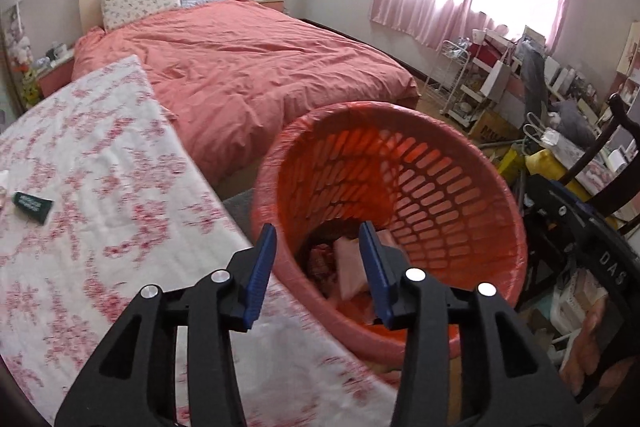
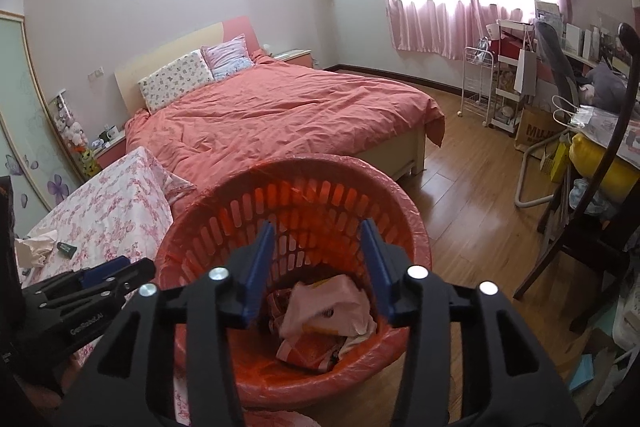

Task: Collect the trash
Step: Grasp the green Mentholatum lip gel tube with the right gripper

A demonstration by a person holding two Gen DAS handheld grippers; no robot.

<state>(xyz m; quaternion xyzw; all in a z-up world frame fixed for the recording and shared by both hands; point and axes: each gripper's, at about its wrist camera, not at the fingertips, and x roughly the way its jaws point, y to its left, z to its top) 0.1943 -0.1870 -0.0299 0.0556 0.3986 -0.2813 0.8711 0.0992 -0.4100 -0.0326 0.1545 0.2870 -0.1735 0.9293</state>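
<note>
An orange slotted bin (image 1: 460,163) lined with a red bag stands beside the floral-cloth table (image 1: 100,155); it also shows in the right wrist view (image 2: 304,203). Pink and orange wrappers (image 2: 324,311) lie inside it. My left gripper (image 1: 318,259) is open and empty at the bin's near rim. My right gripper (image 2: 318,251) is open and empty above the bin's mouth. A dark green tube (image 1: 34,205) lies on the table at the left, also in the right wrist view (image 2: 66,247). Crumpled paper (image 2: 34,251) lies next to it.
A bed with a coral duvet (image 1: 248,67) stands behind the table and bin. A cluttered desk and shelves (image 1: 540,87) line the right wall. A dark wooden chair (image 2: 592,227) stands right of the bin. The floor (image 2: 480,187) is wooden.
</note>
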